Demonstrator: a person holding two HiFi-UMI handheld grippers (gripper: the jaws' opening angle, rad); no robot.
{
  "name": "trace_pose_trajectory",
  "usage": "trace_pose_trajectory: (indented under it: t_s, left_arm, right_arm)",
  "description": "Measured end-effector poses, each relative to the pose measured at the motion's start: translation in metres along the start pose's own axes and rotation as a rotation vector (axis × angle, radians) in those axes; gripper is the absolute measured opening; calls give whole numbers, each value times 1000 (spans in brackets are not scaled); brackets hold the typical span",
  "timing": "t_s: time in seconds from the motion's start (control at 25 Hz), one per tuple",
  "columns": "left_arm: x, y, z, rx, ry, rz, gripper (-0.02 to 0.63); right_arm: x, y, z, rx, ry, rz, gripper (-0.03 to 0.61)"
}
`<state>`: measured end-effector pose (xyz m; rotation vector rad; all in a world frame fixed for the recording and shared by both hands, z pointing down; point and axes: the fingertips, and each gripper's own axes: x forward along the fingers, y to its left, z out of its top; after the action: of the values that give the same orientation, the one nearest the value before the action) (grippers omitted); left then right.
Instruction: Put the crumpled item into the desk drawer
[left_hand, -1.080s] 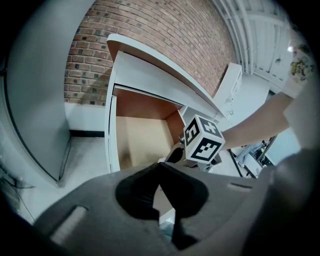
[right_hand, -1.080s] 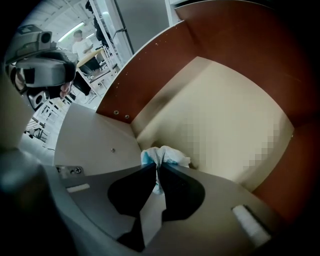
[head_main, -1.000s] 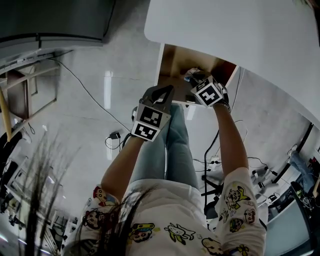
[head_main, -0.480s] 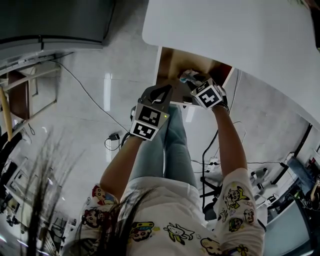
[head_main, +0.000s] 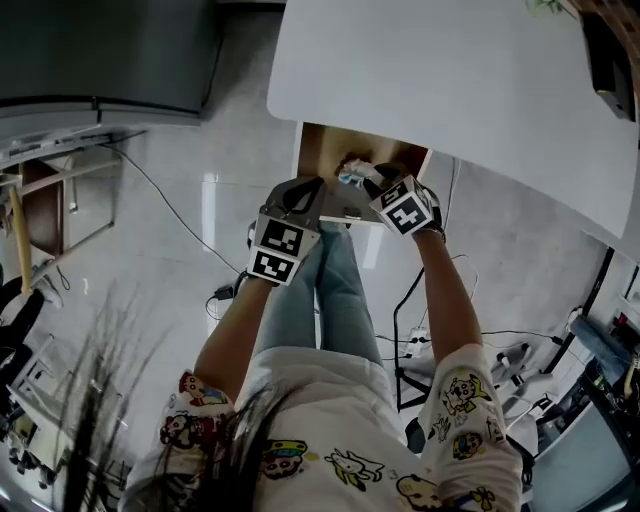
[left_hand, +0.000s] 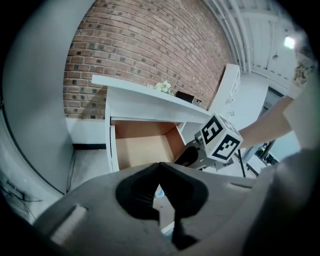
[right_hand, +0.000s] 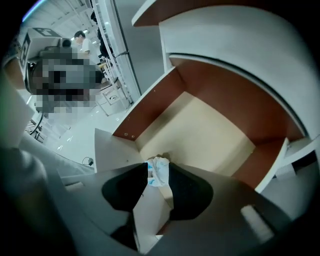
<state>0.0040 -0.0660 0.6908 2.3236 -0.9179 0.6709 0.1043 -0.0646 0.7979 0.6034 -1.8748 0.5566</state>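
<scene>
Desk (head_main: 430, 70), white, drawer (right_hand: 200, 130) pulled open. Crumpled item (right_hand: 159, 176), white with blue marks, lies on the drawer floor at its front edge. Right gripper (head_main: 376, 180), above the drawer front: jaws just opened wide, the item showing in the gap between them, unpressed. Left gripper (left_hand: 159, 167), beside the drawer front: jaws closed together, holding nothing.

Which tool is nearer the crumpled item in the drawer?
Right. The right tool hangs just above the crumpled item, which shows between its jaws; they have just been opening. The left tool is off to one side by the drawer front.
</scene>
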Motion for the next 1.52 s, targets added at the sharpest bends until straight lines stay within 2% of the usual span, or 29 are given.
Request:
trace_pose_trajectory:
  t_s: [0.2,0.56,1.12,1.32,1.52]
  left_arm:
    - [-17,-10,39,24,-34,0,-2]
    - [-56,-19,105,67,-118,18,-2]
    - [-155,-73,194,112,-289,36,-2]
    - [-188,-91,221,147,-368,48,-2]
    - [-205,-115,234,152,-430,40,-2]
  right_arm:
    - [-52,-6,20,32,-90,-32,140]
    - [-151,-10,67,18,-295,-131,126]
    - [-344,26,133,-27,-662,-247,69]
    - [-396,39,144,10,-803,-279,50]
    - [-435,42,135,49,-899,-308,25]
